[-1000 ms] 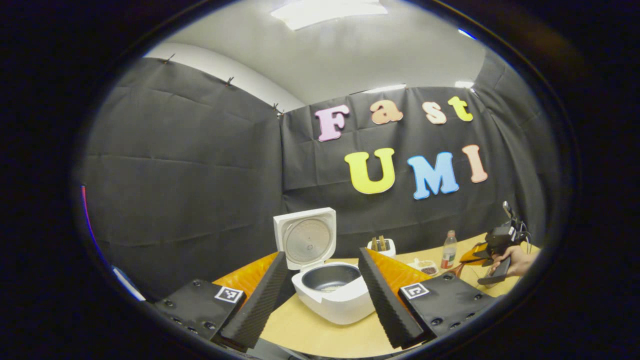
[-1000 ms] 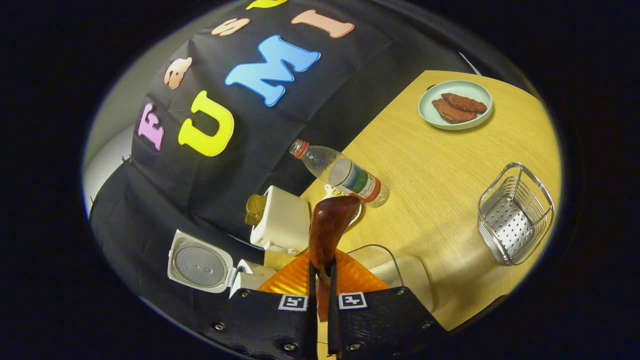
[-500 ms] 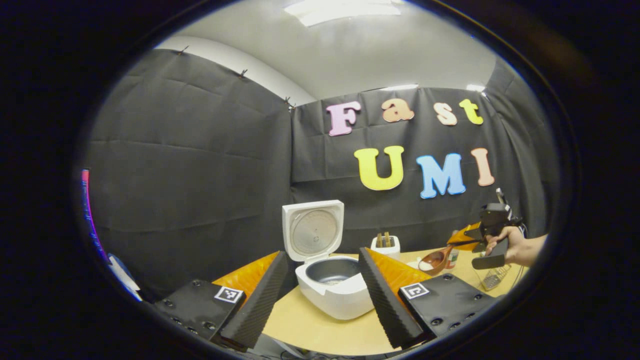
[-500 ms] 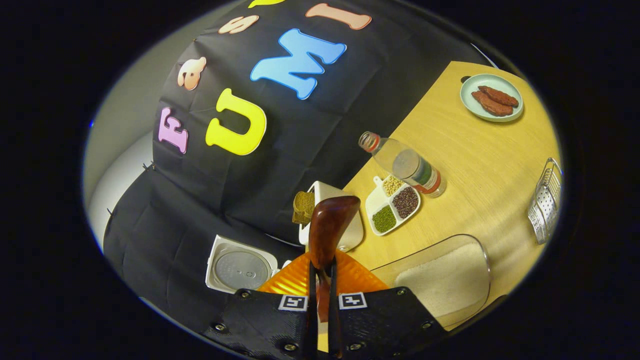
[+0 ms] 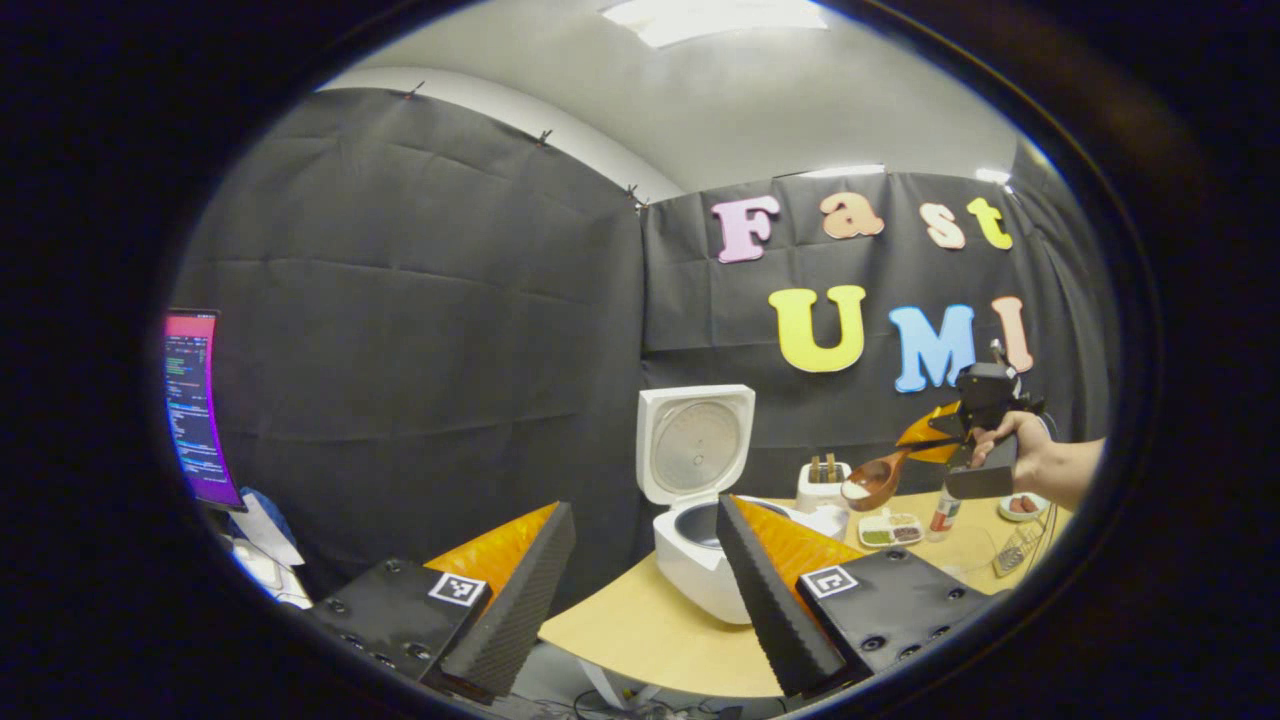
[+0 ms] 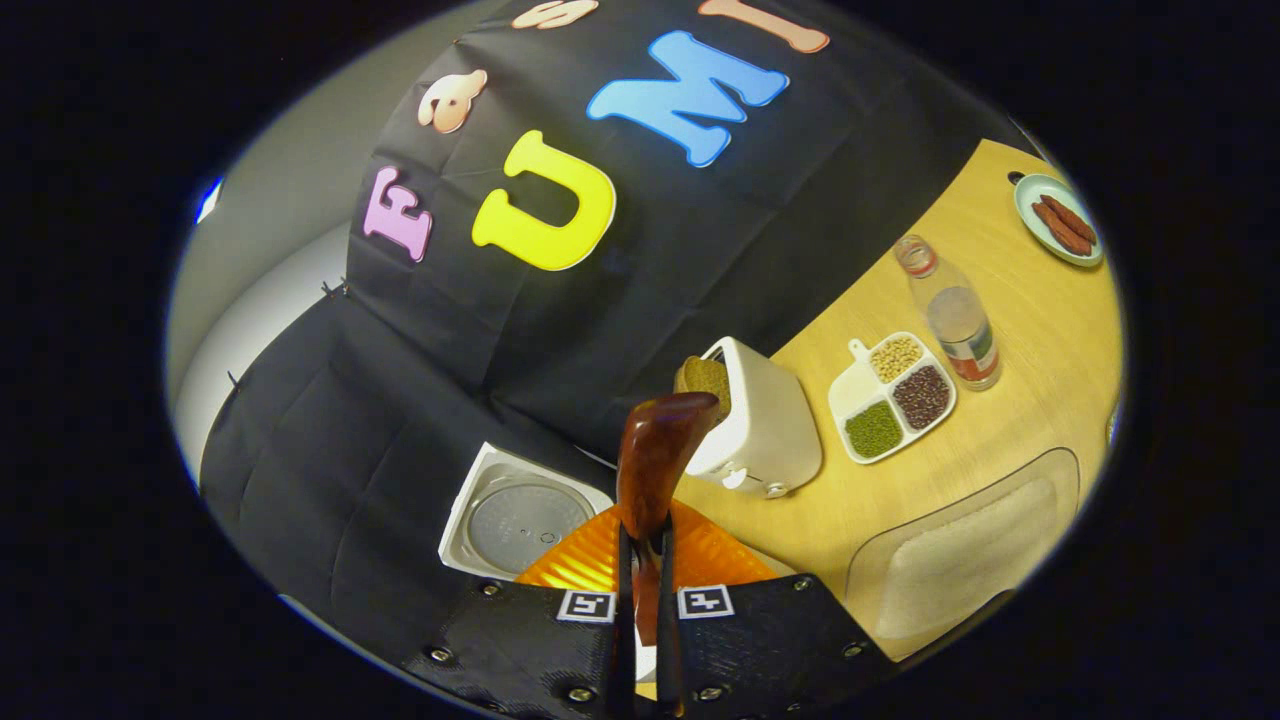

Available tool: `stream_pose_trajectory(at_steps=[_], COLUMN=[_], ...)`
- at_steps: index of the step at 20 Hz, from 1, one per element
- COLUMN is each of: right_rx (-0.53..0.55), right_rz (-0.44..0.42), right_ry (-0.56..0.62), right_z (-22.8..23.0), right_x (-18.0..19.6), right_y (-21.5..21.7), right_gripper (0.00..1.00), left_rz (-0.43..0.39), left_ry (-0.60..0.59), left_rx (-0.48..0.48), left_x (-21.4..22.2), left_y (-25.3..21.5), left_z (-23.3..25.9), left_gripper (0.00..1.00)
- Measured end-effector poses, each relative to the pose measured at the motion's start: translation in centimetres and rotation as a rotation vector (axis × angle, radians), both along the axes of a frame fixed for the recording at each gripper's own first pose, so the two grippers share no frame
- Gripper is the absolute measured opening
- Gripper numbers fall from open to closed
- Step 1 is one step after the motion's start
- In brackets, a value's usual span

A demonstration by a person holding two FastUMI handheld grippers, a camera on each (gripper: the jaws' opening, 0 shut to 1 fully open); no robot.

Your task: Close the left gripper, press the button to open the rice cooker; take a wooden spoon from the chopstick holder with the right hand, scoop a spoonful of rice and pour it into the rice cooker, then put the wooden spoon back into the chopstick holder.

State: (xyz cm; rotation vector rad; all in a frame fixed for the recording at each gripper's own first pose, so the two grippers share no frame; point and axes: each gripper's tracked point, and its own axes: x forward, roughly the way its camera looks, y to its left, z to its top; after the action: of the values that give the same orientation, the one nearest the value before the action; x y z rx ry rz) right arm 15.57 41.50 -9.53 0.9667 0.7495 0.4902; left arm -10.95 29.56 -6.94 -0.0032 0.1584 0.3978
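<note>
- Wooden spoon (image 6: 655,460): a glossy, dark reddish-brown utensil with a smooth curved back, at lower centre of the right gripper view. In the left gripper view its bowl (image 5: 872,482) sits at centre right, carrying a small white heap of rice.
- Right gripper (image 6: 640,600): both ribbed fingers are clenched on the spoon's handle, leaving only a thin slit between them. Small square black-and-white marker tiles sit on its matte black body. In the left gripper view a hand (image 5: 1010,455) grips it at the right edge.
- Rice cooker (image 5: 705,520): a smooth white plastic body with a rounded-square lid (image 5: 695,445) standing upright and open; the lid's inner face is a grey metal disc. A dark inner pot shows behind the finger at centre. It lies just left of the spoon bowl in that view.
- Left gripper (image 5: 645,590): released, its two wedge-shaped ribbed fingers spread wide at the bottom of the frame, grasping nothing.
- Chopstick holder (image 6: 760,425): a white rounded block at centre of the right gripper view, with brown pieces rising from its top.
- Rice container (image 6: 965,560): a clear rounded tub of granular white rice, lower right.
- Divided dish (image 6: 890,398): white, with three compartments of pale, dark and green grains.
- Bottle (image 6: 950,320): clear plastic; its label is too small to read.
- Table (image 6: 1040,400): pale wood-grain top.
- Plate (image 6: 1060,205): pale green, round, upper right.
- No brand writing is legible on any item.
</note>
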Motion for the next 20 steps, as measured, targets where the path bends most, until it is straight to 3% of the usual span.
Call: stream_pose_trajectory(at_steps=[8, 11, 20], right_rx=[-0.022, -0.066, -0.425], right_rz=[0.127, 0.173, 0.357], right_ry=[-0.088, -0.132, -0.368], right_z=[1.5, 1.3, -3.1], right_x=[0.4, 0.3, 0.2], right_y=[10.9, 14.7, 21.0], right_gripper=[0.08, 0.09, 0.08], left_rz=[0.123, 0.170, 0.275], left_ry=[0.046, 0.059, 0.109], left_rx=[0.006, 0.020, 0.009], left_x=[-3.6, -5.4, -9.7], left_y=[3.8, 5.2, 7.0], left_z=[-1.1, -1.2, -2.8], left_gripper=[1.00, 0.96, 0.99])
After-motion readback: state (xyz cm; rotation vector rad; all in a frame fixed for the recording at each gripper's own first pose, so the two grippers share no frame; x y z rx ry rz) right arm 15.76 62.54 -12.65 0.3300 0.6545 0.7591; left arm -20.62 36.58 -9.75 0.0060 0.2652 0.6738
